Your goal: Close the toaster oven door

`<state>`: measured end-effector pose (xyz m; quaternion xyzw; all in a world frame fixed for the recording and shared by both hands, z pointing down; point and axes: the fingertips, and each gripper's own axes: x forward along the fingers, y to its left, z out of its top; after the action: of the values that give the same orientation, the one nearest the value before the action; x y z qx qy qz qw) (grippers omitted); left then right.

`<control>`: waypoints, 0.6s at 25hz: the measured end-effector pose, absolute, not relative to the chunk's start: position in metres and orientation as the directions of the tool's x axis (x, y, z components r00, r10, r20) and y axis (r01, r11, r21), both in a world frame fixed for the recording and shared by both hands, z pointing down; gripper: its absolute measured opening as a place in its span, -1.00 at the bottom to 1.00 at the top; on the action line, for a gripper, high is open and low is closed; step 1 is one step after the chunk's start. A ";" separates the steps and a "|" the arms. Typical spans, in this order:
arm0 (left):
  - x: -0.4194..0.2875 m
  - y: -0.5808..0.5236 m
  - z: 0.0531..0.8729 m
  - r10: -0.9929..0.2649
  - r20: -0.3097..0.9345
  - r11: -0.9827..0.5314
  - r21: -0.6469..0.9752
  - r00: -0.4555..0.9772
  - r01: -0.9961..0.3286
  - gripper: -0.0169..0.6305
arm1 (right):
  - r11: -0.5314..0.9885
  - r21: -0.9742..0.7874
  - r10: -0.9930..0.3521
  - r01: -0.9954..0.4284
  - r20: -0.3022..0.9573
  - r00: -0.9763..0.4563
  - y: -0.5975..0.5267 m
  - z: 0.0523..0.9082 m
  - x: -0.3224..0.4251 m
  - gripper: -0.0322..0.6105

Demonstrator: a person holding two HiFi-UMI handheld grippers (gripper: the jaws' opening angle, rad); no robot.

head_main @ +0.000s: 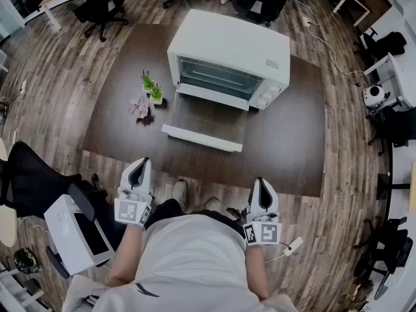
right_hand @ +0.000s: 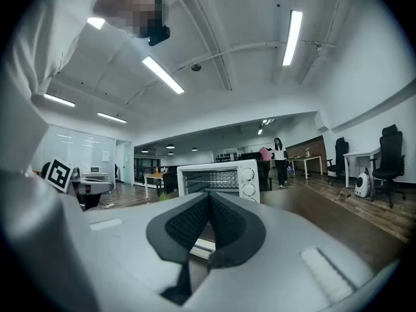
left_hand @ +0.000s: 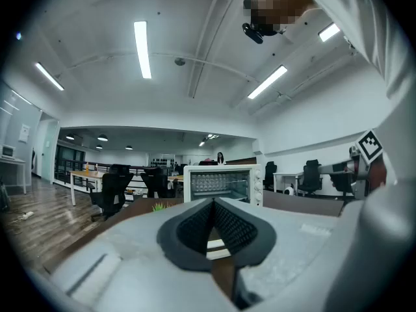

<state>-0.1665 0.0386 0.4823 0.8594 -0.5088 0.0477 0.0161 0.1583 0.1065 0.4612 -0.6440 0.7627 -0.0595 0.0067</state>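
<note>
A white toaster oven (head_main: 229,58) stands on the dark brown table (head_main: 286,148). Its door (head_main: 207,121) hangs fully open, lying flat toward me. Both gripper views show the oven (left_hand: 223,183) (right_hand: 219,180) straight ahead over the table edge. My left gripper (head_main: 141,166) hovers near the table's front edge, left of the door, jaws shut with nothing between them. My right gripper (head_main: 261,184) hangs just off the front edge, right of the door, also shut and empty. Neither one touches the oven.
Two small potted plants (head_main: 151,88) and a pink flower (head_main: 139,107) sit on the table left of the oven. A white device (head_main: 75,233) rests by my left side. Office chairs (head_main: 102,5) and desks surround the table. A person (right_hand: 280,162) stands far off.
</note>
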 end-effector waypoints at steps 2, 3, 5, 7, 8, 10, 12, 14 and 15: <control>-0.165 0.039 0.483 -0.873 0.100 -0.482 -0.022 0.478 -0.876 -0.95 | 0.167 -0.104 -0.983 -0.980 0.060 -0.174 0.107 0.460 0.158 -0.90; -0.165 0.039 0.483 -0.873 0.101 -0.482 -0.022 0.478 -0.876 -0.95 | 0.169 -0.106 -0.983 -0.980 0.056 -0.176 0.107 0.460 0.158 -0.90; -0.164 0.038 0.484 -0.873 0.099 -0.482 -0.020 0.478 -0.876 -0.95 | 0.171 -0.115 -0.983 -0.979 0.046 -0.178 0.107 0.459 0.158 -0.90; -0.165 0.037 0.484 -0.873 0.100 -0.481 -0.015 0.478 -0.876 -0.95 | 0.170 -0.125 -0.984 -0.978 0.039 -0.176 0.106 0.458 0.159 -0.90; -0.165 0.037 0.485 -0.873 0.100 -0.481 -0.013 0.477 -0.877 -0.95 | 0.168 -0.128 -0.984 -0.977 0.037 -0.174 0.106 0.458 0.159 -0.90; -0.165 0.036 0.485 -0.873 0.100 -0.481 -0.015 0.478 -0.876 -0.95 | 0.168 -0.133 -0.984 -0.977 0.036 -0.174 0.105 0.458 0.160 -0.90; -0.166 0.034 0.485 -0.873 0.101 -0.482 -0.020 0.478 -0.876 -0.95 | 0.168 -0.137 -0.984 -0.976 0.036 -0.175 0.104 0.459 0.159 -0.90; -0.167 0.031 0.485 -0.872 0.102 -0.483 -0.019 0.479 -0.875 -0.95 | 0.166 -0.139 -0.984 -0.976 0.042 -0.173 0.102 0.461 0.159 -0.90; -0.167 0.030 0.485 -0.871 0.103 -0.484 -0.016 0.480 -0.875 -0.95 | 0.163 -0.139 -0.984 -0.977 0.046 -0.171 0.101 0.461 0.158 -0.90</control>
<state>-0.1671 0.0296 0.4854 0.8601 -0.5074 0.0486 0.0192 0.1580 0.1011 0.4614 -0.6432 0.7621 -0.0682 0.0272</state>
